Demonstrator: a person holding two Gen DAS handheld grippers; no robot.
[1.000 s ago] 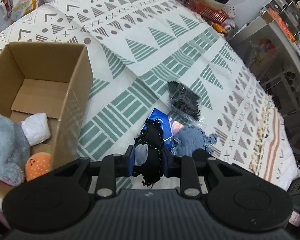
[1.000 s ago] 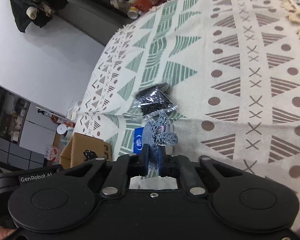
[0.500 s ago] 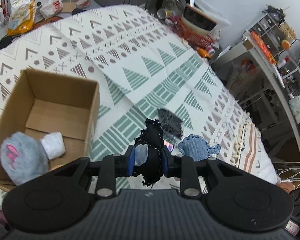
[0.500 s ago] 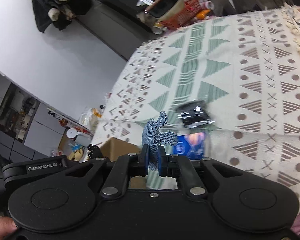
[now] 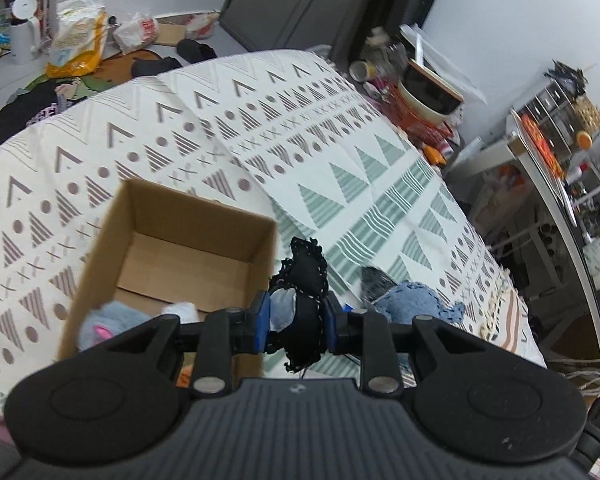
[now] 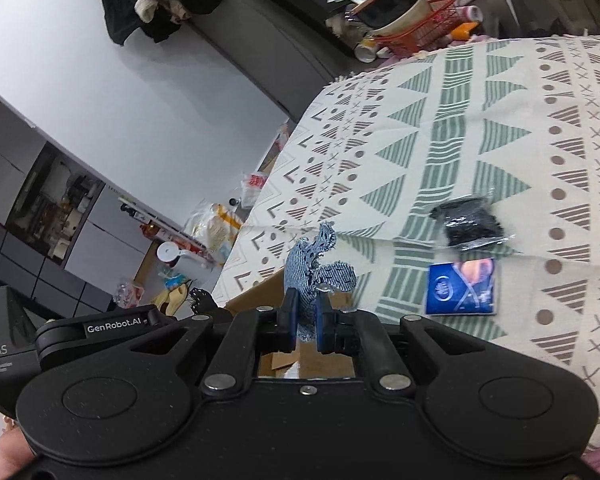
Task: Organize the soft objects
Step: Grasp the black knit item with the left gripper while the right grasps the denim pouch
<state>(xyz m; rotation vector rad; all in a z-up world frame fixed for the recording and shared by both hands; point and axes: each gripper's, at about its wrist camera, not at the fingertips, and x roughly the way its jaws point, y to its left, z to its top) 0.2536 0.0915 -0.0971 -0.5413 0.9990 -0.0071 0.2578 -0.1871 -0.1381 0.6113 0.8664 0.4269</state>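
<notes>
Left gripper clamped on black lacy cloth, cardboard box at its nine o'clock, right gripper pinching blue denim scrap.

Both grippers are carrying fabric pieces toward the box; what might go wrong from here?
The black fabric piece hangs over the cardboard box wall, so released here it may land outside. The right gripper pinches only the denim piece's lower edge, so it might slip out on the way.

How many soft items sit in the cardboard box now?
3 visible in the open brown cardboard box: fluffy grey plush with pink patch, white soft bundle, orange plush sliver. The left tool blocks the near end, so more may hide.
</notes>
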